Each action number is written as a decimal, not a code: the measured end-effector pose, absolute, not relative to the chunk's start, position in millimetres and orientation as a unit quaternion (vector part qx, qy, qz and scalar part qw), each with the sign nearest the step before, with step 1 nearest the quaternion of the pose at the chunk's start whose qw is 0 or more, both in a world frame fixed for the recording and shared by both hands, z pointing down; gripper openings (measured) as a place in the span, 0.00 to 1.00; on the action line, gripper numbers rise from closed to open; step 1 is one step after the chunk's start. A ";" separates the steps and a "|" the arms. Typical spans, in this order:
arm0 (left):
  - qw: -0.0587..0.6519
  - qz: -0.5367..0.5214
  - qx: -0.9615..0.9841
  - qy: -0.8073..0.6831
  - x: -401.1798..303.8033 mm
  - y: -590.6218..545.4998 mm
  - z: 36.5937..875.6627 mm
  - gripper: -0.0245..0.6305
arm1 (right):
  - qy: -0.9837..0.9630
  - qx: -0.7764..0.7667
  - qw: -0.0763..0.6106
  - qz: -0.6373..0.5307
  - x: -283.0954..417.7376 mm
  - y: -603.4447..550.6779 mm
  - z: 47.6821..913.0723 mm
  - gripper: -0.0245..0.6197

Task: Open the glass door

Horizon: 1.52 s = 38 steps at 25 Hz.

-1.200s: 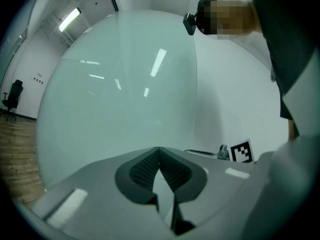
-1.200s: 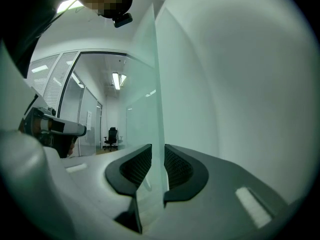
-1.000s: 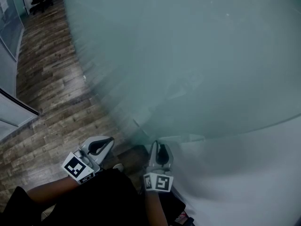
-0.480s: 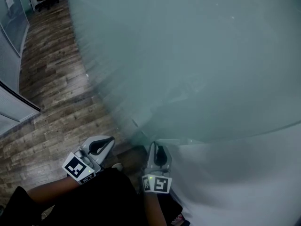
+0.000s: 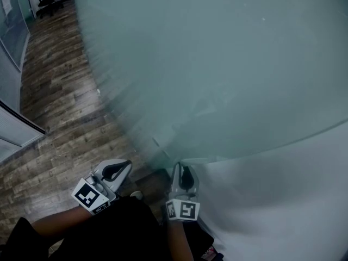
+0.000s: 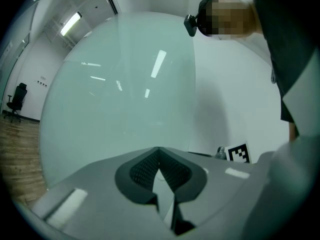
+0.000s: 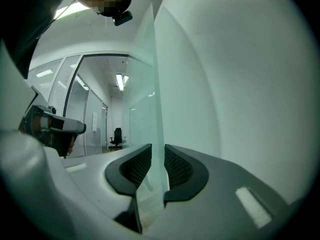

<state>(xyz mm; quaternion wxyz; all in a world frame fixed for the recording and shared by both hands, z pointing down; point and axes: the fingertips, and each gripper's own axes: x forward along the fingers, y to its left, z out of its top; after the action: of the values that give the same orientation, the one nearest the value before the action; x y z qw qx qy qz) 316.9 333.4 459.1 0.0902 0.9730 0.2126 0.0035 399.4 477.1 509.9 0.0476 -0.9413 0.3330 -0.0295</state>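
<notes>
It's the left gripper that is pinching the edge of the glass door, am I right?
Not quite. It is the right gripper that pinches the edge of the glass door; the right gripper view shows the pane standing between its two pads. In the left gripper view, the left gripper has its jaws together with nothing between them.

The head camera is looking steeply down on the left gripper [image 5: 123, 166], the right gripper [image 5: 183, 169] and the glass door [image 5: 217, 64]; both gripper cameras are facing level, close against that same door.
</notes>
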 end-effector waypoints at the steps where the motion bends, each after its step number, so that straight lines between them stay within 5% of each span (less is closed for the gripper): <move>1: 0.091 0.004 0.973 0.212 315.6 331.5 460.0 0.04 | 0.332 -0.941 0.054 -0.031 399.6 478.1 510.6 0.17; 9: 0.098 0.025 0.970 0.220 298.6 325.0 467.6 0.04 | 0.284 -0.957 0.054 -0.030 385.2 505.2 501.1 0.17; 19: 0.112 0.015 0.971 0.211 276.3 291.4 459.1 0.04 | 0.284 -0.958 0.035 -0.029 350.7 476.4 478.0 0.05; 38: 0.116 -0.036 0.992 -0.032 164.0 116.0 423.6 0.04 | 0.572 -0.820 0.017 0.002 262.1 205.9 420.3 0.04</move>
<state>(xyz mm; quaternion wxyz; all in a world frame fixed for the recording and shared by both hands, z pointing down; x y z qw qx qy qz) 164.0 116.0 423.6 0.1162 0.9921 -0.0318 -0.0363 262.1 205.9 420.3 0.0173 -0.8203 0.5717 0.0022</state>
